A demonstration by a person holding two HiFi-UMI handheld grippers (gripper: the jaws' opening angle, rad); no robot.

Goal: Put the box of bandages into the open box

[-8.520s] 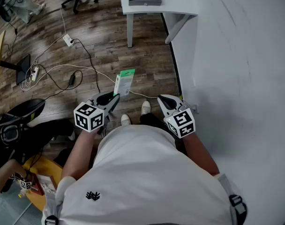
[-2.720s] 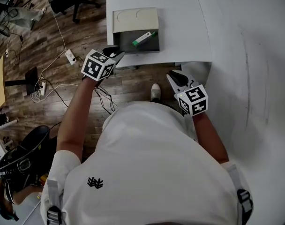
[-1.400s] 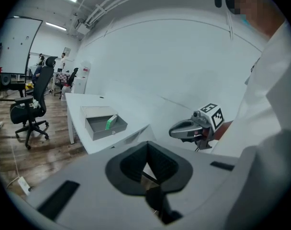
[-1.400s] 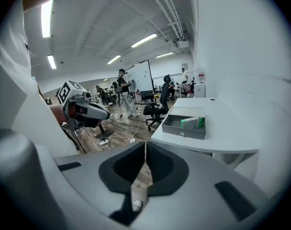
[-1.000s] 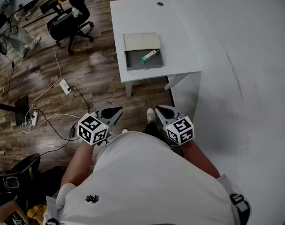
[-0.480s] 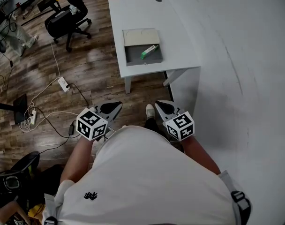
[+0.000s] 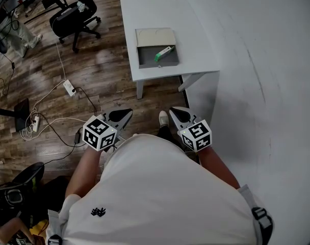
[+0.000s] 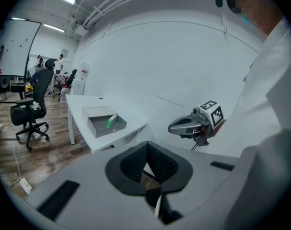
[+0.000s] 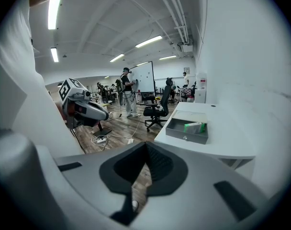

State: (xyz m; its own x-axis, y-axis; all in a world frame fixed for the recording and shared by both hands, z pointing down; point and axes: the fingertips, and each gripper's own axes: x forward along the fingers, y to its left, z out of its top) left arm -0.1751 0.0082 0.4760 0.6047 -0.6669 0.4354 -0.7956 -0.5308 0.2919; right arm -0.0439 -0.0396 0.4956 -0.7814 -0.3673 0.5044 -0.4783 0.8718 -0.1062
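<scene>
Head view: bandage box (image 7: 164, 52), green/white, lies inside open box (image 7: 159, 65) on white tabletop (image 7: 196, 34), well apart from both claws. It rests tilted, one end up near the right wall. Placement looks complete.

Claw state: left claw (image 7: 126, 114) closed, pads together, nothing held. Right claw (image 7: 174, 111) likewise closed and empty. Both are held low near the person's body, over wood floor (image 7: 94, 86).

Handling (est.): bandage box is a small card carton, so prob. light, stiff along its length, crushable under hard squeeze, printed faces fairly slick. If re-grip is req'd, take it mid-length across the narrow sides w/ light pressure; the raised end gives best access above the wall.

Labels: no print legible on bandage box at this range; only green panel vs. white body shows. Claw cubes carry black/white square markers, no text.
</scene>
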